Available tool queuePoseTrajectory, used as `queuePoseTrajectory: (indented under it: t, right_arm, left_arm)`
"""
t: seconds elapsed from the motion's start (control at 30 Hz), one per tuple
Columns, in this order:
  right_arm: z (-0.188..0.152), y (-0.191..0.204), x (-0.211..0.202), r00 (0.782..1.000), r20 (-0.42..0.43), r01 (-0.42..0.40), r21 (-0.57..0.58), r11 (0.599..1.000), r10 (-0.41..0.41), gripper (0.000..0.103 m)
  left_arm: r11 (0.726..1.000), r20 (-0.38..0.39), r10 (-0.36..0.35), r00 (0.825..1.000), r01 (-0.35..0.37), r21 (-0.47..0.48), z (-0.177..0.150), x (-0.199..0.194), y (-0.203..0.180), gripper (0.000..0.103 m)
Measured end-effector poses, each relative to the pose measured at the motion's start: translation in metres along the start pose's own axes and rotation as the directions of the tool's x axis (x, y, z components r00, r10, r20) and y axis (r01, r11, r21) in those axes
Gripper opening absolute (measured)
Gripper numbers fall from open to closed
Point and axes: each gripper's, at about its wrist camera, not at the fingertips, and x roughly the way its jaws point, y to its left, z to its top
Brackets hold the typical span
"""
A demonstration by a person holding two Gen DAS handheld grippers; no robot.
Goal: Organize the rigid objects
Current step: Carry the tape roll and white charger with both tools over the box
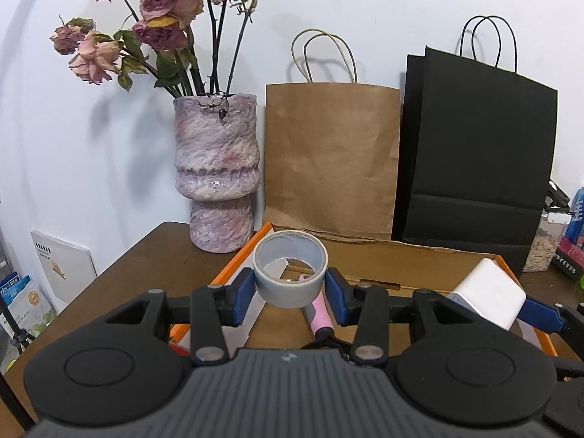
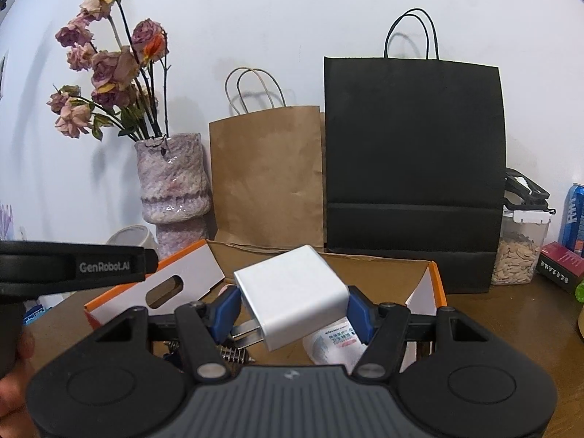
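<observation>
Vase [image 1: 218, 175] left of brown bag [image 1: 330, 160], black bag [image 1: 474, 153] rightmost, open box [image 1: 365, 255] before them

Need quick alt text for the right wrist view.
The right gripper clamps a white plug-in charger above an open orange-edged cardboard box. Behind stand a vase of dried roses, a brown bag and a black bag.

Grey tape roll [image 1: 290, 272], white charger [image 2: 292, 294], mottled pink vase [image 1: 216, 168], black bag [image 2: 414, 171]
</observation>
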Motion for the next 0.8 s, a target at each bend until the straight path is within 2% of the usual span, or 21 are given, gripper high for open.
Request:
queuePoseTrajectory:
  t: [0.8]
  right_arm:
    - [-0.002, -0.01, 0.044, 0.997, -0.067, 0.037, -0.043, 0.998, -0.04, 0.062]
  left_arm:
    - [0.998, -0.062, 0.005, 0.998, -0.001, 0.061, 0.002, 0.06, -0.011, 0.044]
